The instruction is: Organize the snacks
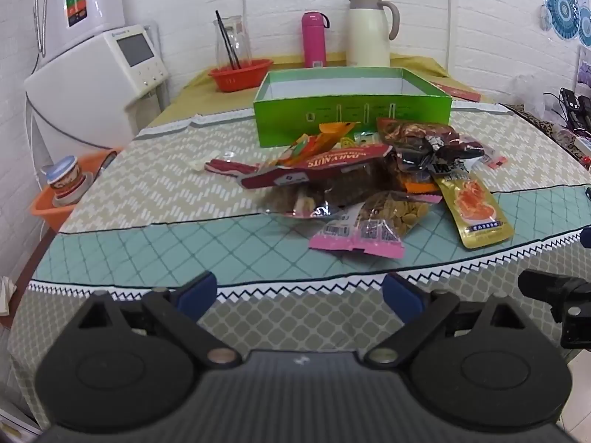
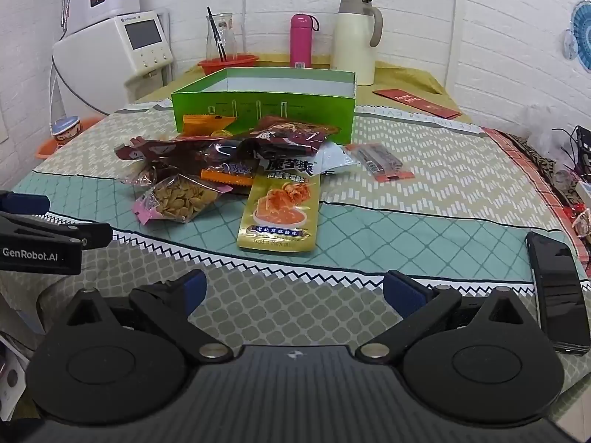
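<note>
The desk (image 1: 155,192) carries an open green box (image 1: 351,118) toward its far edge, with the snack pile (image 1: 369,181) heaped against the box's front wall. A gold packet (image 2: 280,210) lies nearest the desk's near edge. Both the left hand-held gripper (image 1: 299,291) and the right hand-held gripper (image 2: 295,288) hover at that edge, jaws spread wide, empty. Overlapping slippery wrappers risk snagging neighbours and dragging them off the pile.

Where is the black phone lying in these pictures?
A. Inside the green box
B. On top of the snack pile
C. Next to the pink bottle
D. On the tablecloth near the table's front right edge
D: in the right wrist view the phone lies flat on the tablecloth at the near right, apart from the snack pile and the green box.
</note>
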### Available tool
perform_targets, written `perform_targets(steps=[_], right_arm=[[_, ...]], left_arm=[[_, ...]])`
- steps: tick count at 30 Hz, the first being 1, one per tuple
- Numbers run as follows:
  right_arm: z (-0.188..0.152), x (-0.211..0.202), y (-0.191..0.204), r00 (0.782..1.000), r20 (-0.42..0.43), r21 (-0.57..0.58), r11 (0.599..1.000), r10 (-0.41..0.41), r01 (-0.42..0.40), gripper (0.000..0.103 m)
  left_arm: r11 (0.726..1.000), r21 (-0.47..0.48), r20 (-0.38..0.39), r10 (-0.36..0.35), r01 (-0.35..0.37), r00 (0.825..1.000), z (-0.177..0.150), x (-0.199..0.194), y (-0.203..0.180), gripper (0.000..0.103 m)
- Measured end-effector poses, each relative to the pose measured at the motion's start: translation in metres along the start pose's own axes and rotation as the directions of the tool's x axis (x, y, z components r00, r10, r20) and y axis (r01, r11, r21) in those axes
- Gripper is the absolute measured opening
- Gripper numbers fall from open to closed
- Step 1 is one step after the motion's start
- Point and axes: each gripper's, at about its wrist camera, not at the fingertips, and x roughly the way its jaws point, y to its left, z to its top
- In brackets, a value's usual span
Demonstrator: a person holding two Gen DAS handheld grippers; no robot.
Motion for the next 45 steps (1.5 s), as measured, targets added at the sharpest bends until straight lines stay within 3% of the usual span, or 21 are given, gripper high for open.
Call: perform_targets(steps=[45], right_arm=[[0.004, 0.003, 0.008, 1.0, 0.014, -0.005, 1.0, -0.003, 0.003, 0.103]], left_arm=[[0.998, -0.054, -0.048, -0.034, 0.031, 0.998, 0.0, 0.008, 0.007, 0.095]])
